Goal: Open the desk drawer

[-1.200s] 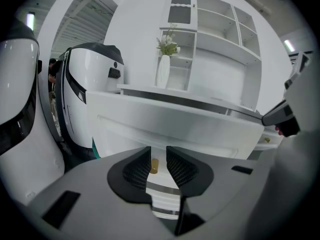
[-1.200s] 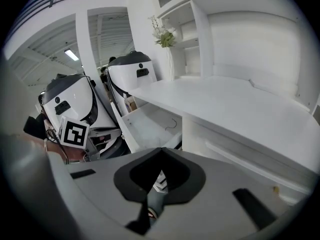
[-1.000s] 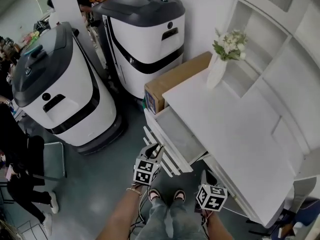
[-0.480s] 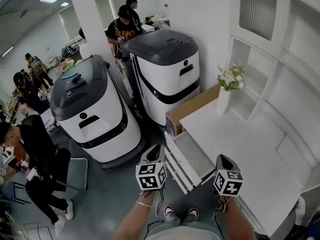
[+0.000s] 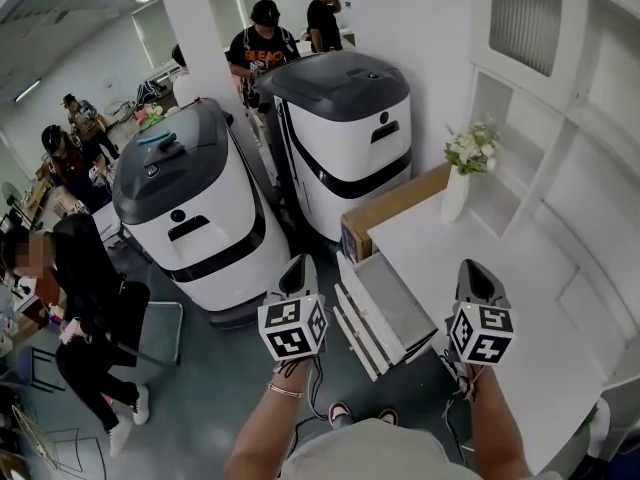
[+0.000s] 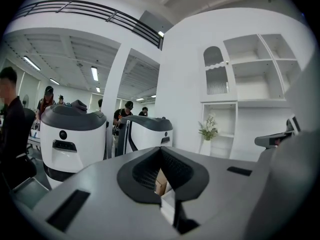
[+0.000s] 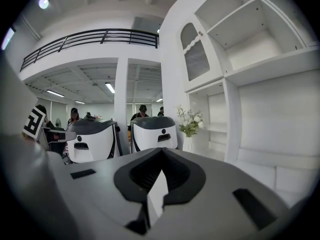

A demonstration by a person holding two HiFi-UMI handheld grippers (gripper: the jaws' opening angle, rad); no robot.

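The white desk (image 5: 500,308) has its top drawer (image 5: 385,303) pulled out at the left end, and the drawer's grey inside is bare. My left gripper (image 5: 297,268) is held up in the air left of the drawer, apart from it, its jaws shut on nothing. My right gripper (image 5: 476,273) hangs above the desk top to the right of the drawer, also shut and empty. In the left gripper view the left gripper (image 6: 161,149) points level into the room. The right gripper (image 7: 161,150) in its own view points the same way, towards the vase of flowers (image 7: 189,126).
A cardboard box (image 5: 395,203) stands against the desk's far end, and a vase of flowers (image 5: 468,158) stands on the desk. Two large white and grey machines (image 5: 190,208) (image 5: 350,128) stand left of the drawer. Several people and a chair (image 5: 150,328) are at the left. White shelves (image 5: 560,88) rise behind the desk.
Both grippers have risen from down by the open drawer to chest height. The left jaws have closed. The head view has tilted up into the room.
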